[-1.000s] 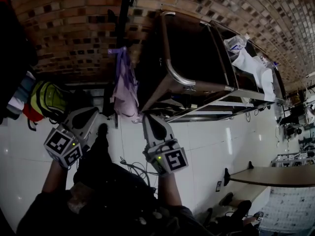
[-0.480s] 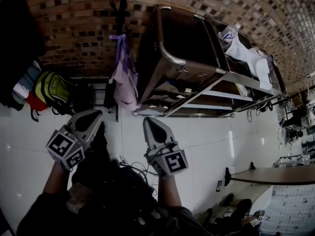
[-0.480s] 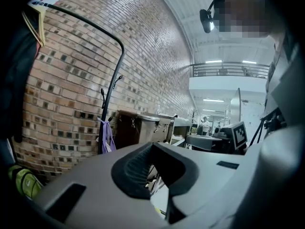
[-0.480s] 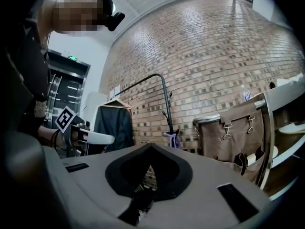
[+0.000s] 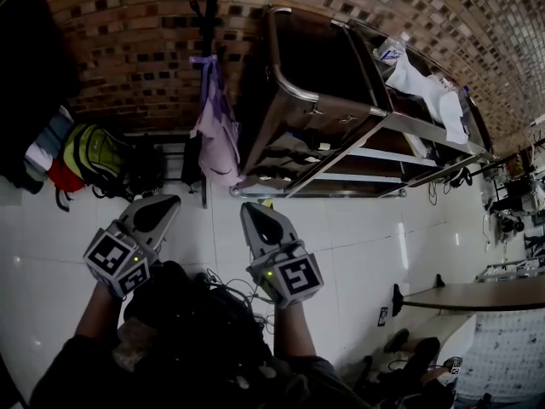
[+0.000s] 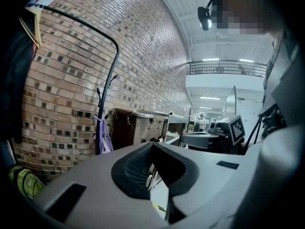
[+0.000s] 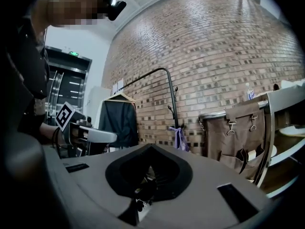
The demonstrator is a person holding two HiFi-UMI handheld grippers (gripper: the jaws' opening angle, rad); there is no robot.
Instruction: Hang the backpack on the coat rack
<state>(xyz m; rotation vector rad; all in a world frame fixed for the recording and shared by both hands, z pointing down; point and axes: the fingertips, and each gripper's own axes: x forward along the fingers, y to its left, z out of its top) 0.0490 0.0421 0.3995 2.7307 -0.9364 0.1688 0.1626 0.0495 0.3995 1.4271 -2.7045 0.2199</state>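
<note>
In the head view a black backpack (image 5: 183, 313) hangs low between my two grippers, close to the person's body. My left gripper (image 5: 166, 204) and right gripper (image 5: 251, 211) point side by side toward the brick wall. The right gripper (image 7: 147, 175) is shut on a dark strap with a small metal pull. In the left gripper view the left gripper (image 6: 155, 168) shows only a narrow slit, with a dark strip low in it. Ahead, against the bricks, stands the black coat rack (image 5: 210, 24) (image 6: 106, 104) (image 7: 172, 104), with a purple cloth (image 5: 217, 135) hanging on it.
A steel table (image 5: 341, 147) with a brown cover stands right of the rack, with a white cloth (image 5: 426, 83) on top. Dark coats (image 5: 25, 75) and a green-yellow bag (image 5: 89, 156) sit at the left. A round table (image 5: 477, 295) is at the right. The floor is white tile.
Both grippers and the backpack have moved together across the floor before the rack. The pack's black top, earlier up beside the left gripper's tip, now sits lower.
</note>
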